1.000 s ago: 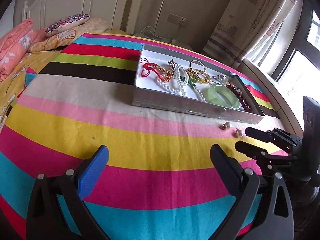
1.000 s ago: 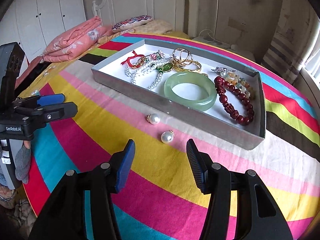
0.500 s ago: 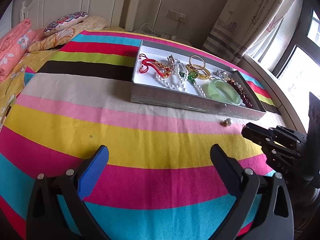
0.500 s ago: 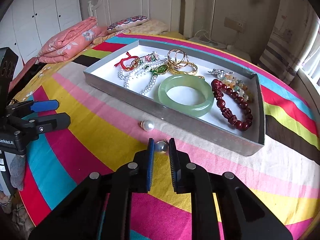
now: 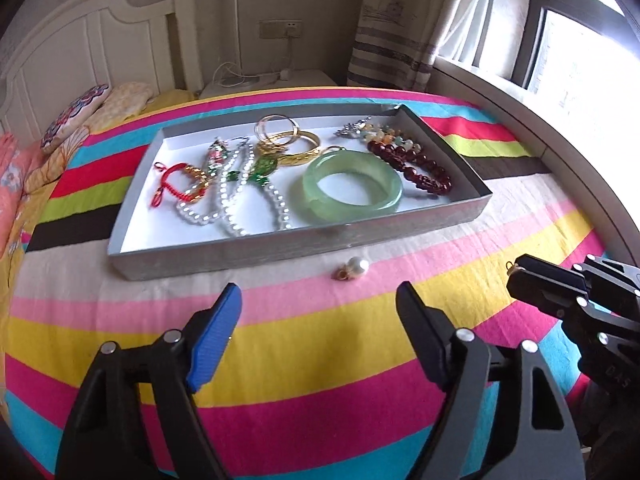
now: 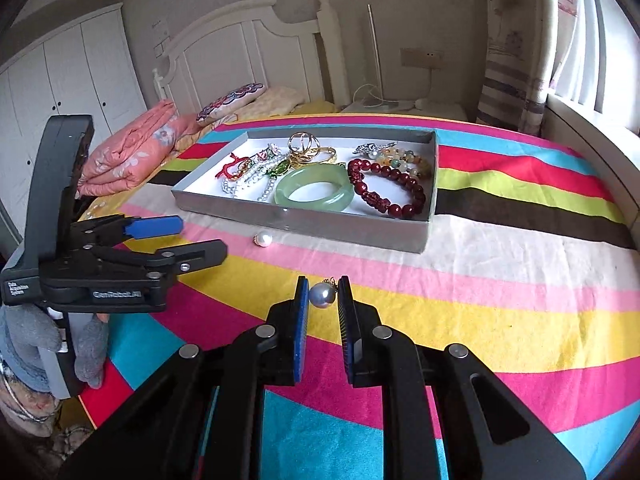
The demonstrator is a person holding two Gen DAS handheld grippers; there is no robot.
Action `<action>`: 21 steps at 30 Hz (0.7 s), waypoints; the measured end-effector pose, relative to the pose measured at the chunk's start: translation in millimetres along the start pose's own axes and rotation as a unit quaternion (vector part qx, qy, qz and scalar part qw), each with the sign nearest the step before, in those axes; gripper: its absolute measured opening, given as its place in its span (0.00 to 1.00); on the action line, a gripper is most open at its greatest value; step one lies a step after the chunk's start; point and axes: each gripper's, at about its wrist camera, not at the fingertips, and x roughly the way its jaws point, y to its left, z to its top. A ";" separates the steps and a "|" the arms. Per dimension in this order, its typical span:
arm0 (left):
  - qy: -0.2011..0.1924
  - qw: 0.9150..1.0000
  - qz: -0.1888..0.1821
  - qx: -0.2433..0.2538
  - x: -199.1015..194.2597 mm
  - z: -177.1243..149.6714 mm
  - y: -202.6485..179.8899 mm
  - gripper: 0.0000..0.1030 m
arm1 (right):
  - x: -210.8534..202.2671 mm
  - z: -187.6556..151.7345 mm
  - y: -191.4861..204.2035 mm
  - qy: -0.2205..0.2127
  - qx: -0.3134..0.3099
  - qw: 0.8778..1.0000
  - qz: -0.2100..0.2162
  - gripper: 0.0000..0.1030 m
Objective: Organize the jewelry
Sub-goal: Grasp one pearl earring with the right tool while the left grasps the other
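Pearl earring (image 6: 323, 295) pinched between right gripper's (image 6: 323, 300) narrow jaws.

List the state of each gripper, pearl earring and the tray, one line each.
Right hand-held gripper: shut on a pearl earring.
Left hand-held gripper: open, nothing between its fingers, jaws just been closing.
Second pearl earring: loose on the bedspread, just outside the tray.
Tray: lidless, holding bracelets and necklaces.
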 end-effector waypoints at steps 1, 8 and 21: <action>0.004 1.000 0.001 0.007 5.0 1.9 -5.0 0.68 | -0.9 -0.2 -0.9 -0.002 0.002 1.000 0.002 0.15; 0.022 1.000 0.012 0.016 26.4 9.5 -12.9 0.51 | -3.7 -0.6 -7.1 -0.008 0.016 1.000 0.021 0.15; 0.006 0.998 0.003 0.068 21.1 2.1 -35.8 0.16 | -7.7 -2.1 -11.7 -0.016 0.029 0.999 0.034 0.15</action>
